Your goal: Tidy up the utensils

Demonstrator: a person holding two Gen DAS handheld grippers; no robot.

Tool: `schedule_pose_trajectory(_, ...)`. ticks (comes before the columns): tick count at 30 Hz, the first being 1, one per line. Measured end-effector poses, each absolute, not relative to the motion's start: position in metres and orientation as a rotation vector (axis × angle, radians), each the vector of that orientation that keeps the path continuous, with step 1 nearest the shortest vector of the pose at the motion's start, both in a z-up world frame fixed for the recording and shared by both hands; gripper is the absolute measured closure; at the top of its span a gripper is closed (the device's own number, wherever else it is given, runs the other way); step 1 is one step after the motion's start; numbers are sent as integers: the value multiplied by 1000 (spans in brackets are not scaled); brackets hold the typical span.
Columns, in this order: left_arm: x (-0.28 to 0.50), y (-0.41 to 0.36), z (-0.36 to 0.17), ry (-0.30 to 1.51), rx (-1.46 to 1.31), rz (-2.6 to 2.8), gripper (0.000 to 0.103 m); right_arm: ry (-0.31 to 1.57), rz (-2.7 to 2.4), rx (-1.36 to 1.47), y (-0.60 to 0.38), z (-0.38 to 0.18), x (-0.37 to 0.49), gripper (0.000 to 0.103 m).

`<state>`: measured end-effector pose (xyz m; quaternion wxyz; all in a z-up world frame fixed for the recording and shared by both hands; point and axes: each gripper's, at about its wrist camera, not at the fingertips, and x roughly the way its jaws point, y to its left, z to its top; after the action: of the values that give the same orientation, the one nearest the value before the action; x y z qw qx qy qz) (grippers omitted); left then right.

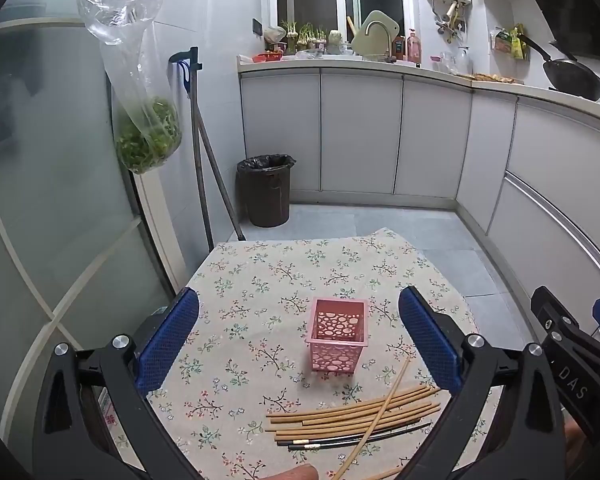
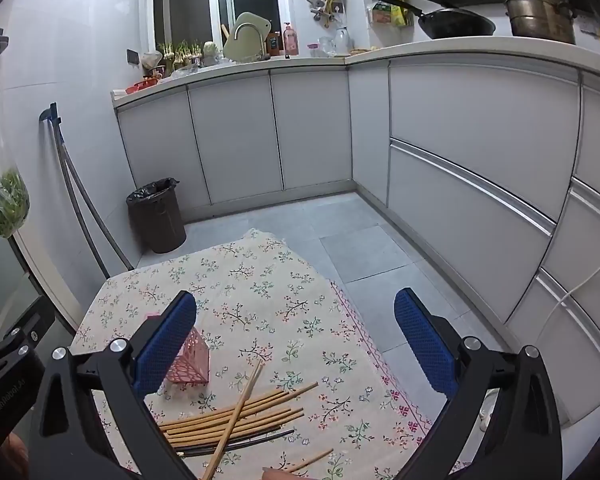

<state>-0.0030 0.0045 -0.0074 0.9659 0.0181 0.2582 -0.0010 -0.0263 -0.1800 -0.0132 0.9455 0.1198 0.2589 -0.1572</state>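
Note:
A pink perforated utensil basket (image 1: pixel 338 334) stands upright on the floral tablecloth (image 1: pixel 260 280); in the right wrist view the basket (image 2: pixel 190 364) is partly hidden behind my right gripper's left finger. A pile of wooden chopsticks (image 1: pixel 352 412) with two dark ones (image 1: pixel 356 440) lies in front of the basket, one stick crossing the rest; the pile also shows in the right wrist view (image 2: pixel 236 420). My left gripper (image 1: pixel 299 338) is open and empty above the table, with basket and pile between its fingers. My right gripper (image 2: pixel 295 340) is open and empty to the right.
A black-lined trash bin (image 1: pixel 265 190) and leaning mop handles (image 1: pixel 208 168) stand beyond the table. Grey cabinets (image 2: pixel 460 140) run along the back and right, with a wok (image 2: pixel 456 24) on the counter. A bag of greens (image 1: pixel 148 136) hangs at left.

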Motion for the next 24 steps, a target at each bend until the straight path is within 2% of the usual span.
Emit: schedule_pose_trajectory(24, 4, 7, -7, 538, 41, 4, 7, 537, -318, 251, -181, -15, -26, 6)
